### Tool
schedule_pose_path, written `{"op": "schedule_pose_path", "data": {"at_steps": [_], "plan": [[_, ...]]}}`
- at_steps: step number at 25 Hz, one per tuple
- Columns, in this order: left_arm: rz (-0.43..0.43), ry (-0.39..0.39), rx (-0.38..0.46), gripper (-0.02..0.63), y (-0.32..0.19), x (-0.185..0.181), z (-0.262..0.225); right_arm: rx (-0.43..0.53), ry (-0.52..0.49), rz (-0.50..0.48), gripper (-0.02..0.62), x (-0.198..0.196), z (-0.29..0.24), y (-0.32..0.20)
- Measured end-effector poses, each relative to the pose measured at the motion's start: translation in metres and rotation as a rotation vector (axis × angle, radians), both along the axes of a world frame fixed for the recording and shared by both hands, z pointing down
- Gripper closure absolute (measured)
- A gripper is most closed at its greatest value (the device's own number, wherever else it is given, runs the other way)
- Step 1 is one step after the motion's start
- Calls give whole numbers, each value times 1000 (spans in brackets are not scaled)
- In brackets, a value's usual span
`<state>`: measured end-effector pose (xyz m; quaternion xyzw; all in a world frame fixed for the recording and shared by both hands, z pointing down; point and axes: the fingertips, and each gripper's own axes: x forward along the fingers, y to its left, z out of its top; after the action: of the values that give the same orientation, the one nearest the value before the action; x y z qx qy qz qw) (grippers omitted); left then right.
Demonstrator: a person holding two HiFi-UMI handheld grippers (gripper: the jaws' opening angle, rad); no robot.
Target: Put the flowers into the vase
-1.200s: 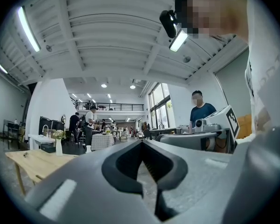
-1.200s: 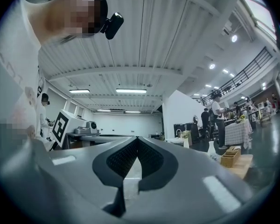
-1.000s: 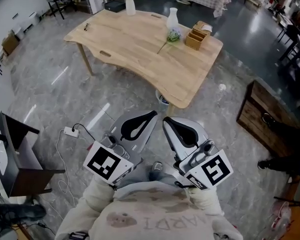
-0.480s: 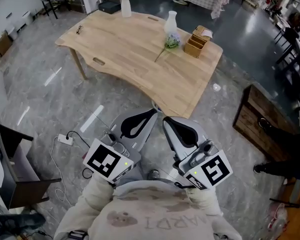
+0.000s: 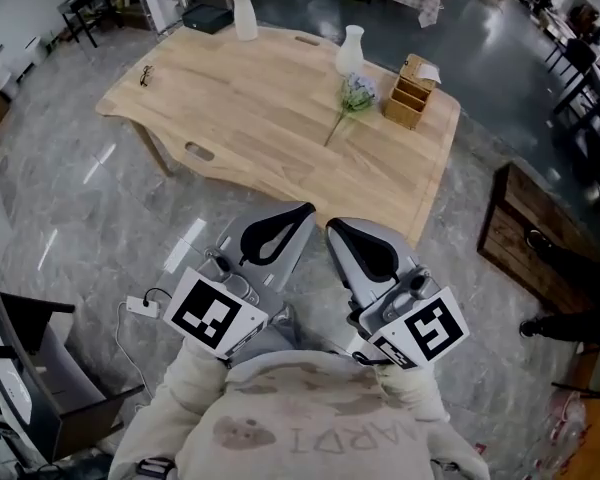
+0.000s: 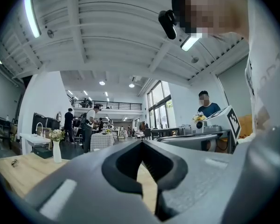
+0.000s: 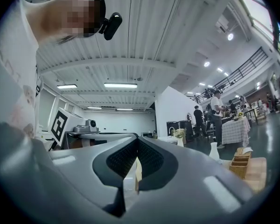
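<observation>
Since the earlier frames, the wooden table point(image 5: 250, 108) has been brought nearer in the head view; both grippers are kept close at the chest. Left gripper point(image 5: 302, 211) and right gripper point(image 5: 332, 228) are found clenched, jaws together on nothing. Flowers point(image 5: 356, 92) are noted lying on the table just beside the white vase point(image 5: 350, 50), near a wooden box point(image 5: 410, 98), well apart from both grippers.
</observation>
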<state>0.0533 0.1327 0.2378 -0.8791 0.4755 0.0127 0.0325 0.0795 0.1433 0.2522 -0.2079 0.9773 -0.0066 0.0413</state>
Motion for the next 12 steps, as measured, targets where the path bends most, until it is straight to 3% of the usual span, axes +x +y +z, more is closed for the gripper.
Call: {"op": "schedule_pose_path", "data": {"at_steps": [12], "plan": [[53, 24, -22, 606, -68, -76, 14, -18, 37, 73, 569, -74, 12, -71]]}}
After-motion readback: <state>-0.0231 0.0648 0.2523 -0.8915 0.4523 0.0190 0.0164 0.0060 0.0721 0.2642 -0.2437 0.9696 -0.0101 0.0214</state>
